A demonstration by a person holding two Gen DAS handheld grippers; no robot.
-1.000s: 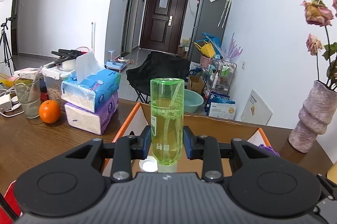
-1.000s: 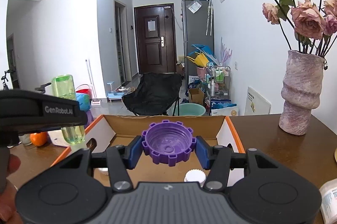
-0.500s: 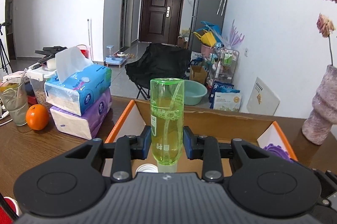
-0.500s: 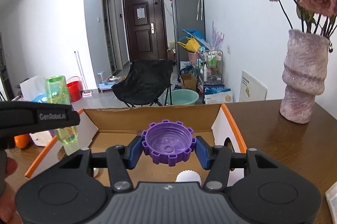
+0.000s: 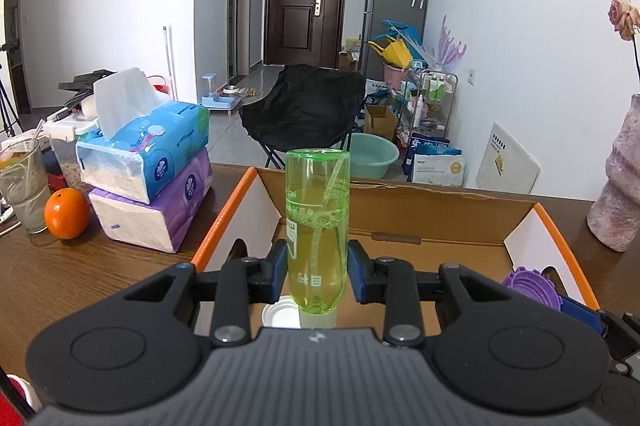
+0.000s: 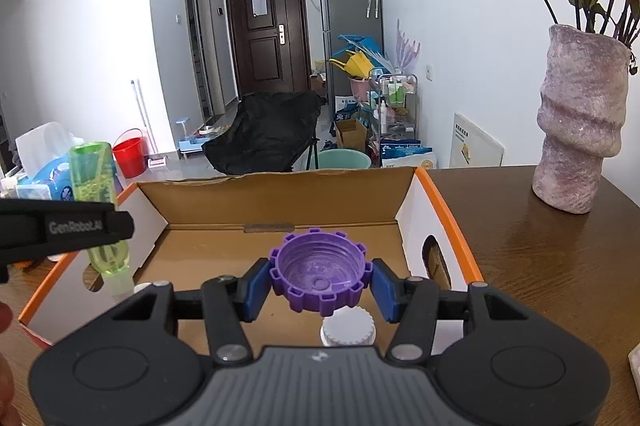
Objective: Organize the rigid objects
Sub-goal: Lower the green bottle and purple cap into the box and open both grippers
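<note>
My left gripper (image 5: 318, 278) is shut on a clear green bottle (image 5: 317, 226) held upside down, its pale cap end pointing down over the open cardboard box (image 5: 400, 198) with orange edges. The same green bottle (image 6: 98, 202) shows at the left of the right wrist view, over the box's left side. My right gripper (image 6: 320, 280) is shut on a purple notched lid (image 6: 320, 272), open side toward the camera, above the box floor (image 6: 224, 250). A white ribbed cap (image 6: 347, 326) lies in the box just under it. The purple lid (image 5: 530, 286) also shows in the left wrist view.
Two stacked tissue packs (image 5: 152, 166), an orange (image 5: 66, 213) and a glass (image 5: 24, 186) stand on the brown table left of the box. A pink vase (image 6: 580, 118) with dried roses stands to the right. A white round lid (image 5: 278, 314) lies in the box.
Both grippers have come down and forward over the box, each keeping its grip. The box floor now fills more of both views and the vase sits further to the side.
</note>
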